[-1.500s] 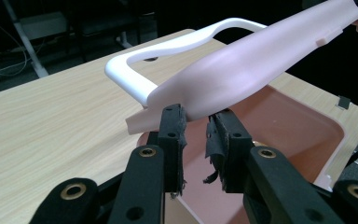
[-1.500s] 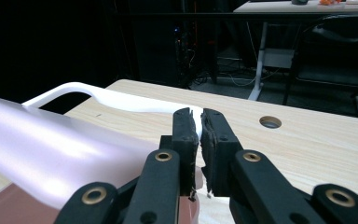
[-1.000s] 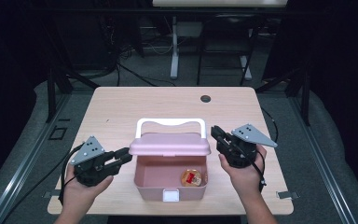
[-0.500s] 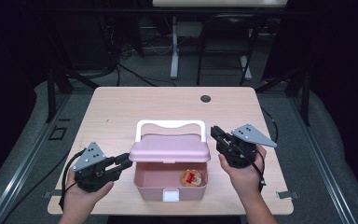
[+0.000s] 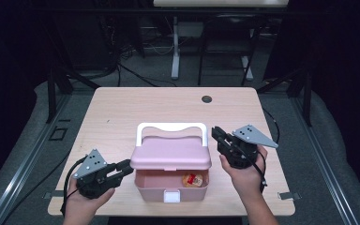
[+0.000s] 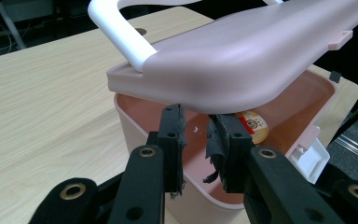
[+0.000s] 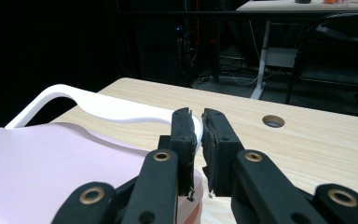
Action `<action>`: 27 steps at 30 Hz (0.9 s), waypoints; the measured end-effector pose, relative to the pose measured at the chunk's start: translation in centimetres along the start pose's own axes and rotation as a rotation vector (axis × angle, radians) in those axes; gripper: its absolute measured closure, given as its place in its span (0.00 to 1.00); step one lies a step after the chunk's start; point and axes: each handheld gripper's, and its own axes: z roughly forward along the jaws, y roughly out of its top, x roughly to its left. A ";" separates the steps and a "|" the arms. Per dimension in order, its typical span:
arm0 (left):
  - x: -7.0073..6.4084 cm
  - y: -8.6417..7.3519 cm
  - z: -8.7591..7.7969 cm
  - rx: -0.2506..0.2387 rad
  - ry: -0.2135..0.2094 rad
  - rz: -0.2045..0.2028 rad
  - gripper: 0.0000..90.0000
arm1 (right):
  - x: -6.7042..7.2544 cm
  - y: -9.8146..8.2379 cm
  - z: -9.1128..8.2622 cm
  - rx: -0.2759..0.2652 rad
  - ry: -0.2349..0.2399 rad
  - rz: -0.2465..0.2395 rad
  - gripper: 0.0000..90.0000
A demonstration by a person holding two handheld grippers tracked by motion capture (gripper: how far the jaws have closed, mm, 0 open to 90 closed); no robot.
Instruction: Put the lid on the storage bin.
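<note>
A pink box [image 5: 152, 190] stands near the table's front edge, its lid [image 5: 171, 154] half raised and a white handle [image 5: 171, 126] lying toward the back. Inside at the right lies a small round orange item [image 5: 193, 179]. My left gripper [image 5: 127, 167] reaches the box's left side; in the left gripper view its tips [image 6: 198, 116] sit just under the lid [image 6: 242, 51] at the box's rim, open by a small gap with nothing between them. My right gripper [image 5: 217, 134] is at the lid's right rear corner, by the handle [image 7: 98, 105], its jaws [image 7: 198, 114] shut with nothing in them.
The light wooden table [image 5: 122, 112] has a round cable hole [image 5: 207, 99] at the back. A white latch [image 5: 171, 197] sits on the box's front wall. Dark floor, cables and another table's legs lie beyond the far edge.
My left gripper has drawn slightly toward the near edge. The lid's front edge now covers more of the box's opening. The right gripper has stayed put.
</note>
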 end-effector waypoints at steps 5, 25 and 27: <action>-0.1 -0.3 0.1 0.005 0.002 0.001 0.83 | 0.0 0.0 0.0 0.001 0.001 0.001 0.92; -0.4 -2.0 0.5 0.011 -0.005 -0.020 0.83 | -0.1 -0.1 0.1 0.002 0.003 0.006 0.92; -0.3 -2.1 0.6 0.012 -0.009 -0.021 0.83 | -0.1 -0.1 0.1 0.001 0.003 0.004 0.92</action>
